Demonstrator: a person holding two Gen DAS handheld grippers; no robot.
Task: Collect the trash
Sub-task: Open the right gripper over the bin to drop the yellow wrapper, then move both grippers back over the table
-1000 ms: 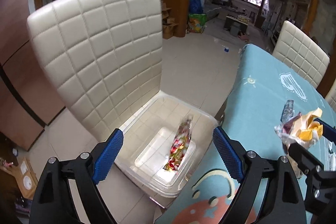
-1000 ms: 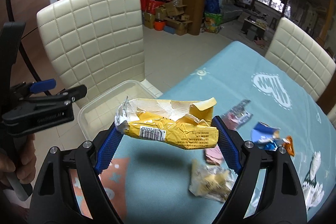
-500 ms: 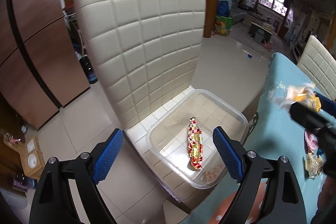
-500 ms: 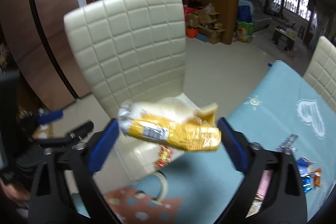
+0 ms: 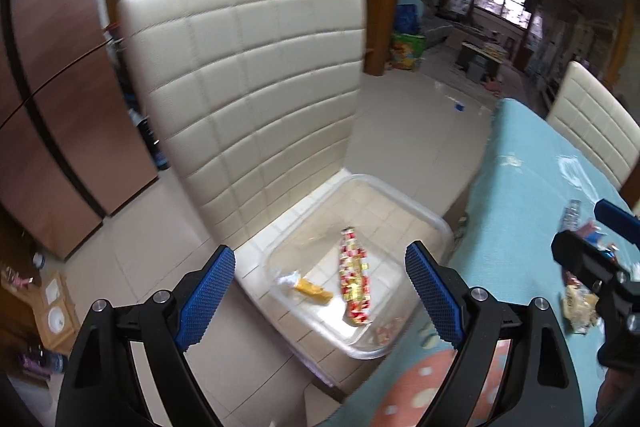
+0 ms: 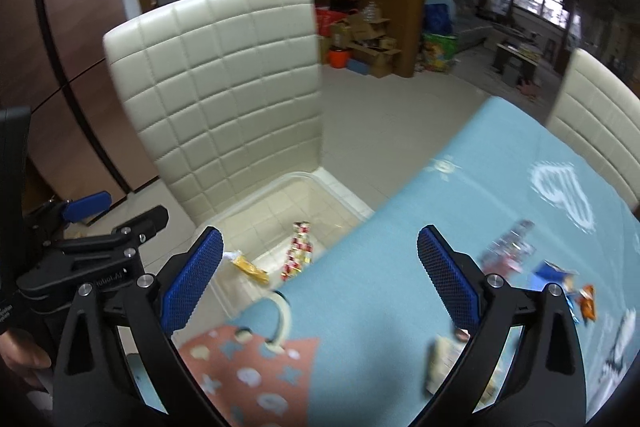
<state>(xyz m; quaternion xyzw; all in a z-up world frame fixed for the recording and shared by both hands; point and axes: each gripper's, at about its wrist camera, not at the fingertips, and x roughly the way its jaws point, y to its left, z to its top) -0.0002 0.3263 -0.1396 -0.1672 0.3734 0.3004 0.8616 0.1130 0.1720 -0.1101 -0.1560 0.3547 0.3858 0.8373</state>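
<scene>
The left gripper (image 5: 320,291) is hovering with its fingers spread wide and holding nothing, above a clear tub (image 5: 436,223) that is sitting on the cream chair (image 5: 248,83). Inside the tub, a yellow wrapper (image 5: 310,290) is lying just left of a red-and-gold wrapper (image 5: 354,283) (both flat on the bottom). Right of the tub, the right gripper (image 6: 318,279) is hanging released and empty over the near edge of the blue tablecloth (image 6: 384,267). Farther right, several wrappers (image 6: 508,253) are lying scattered on the cloth, blurred.

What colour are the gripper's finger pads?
Blue, textured pads; clearest in the left wrist view.
</scene>
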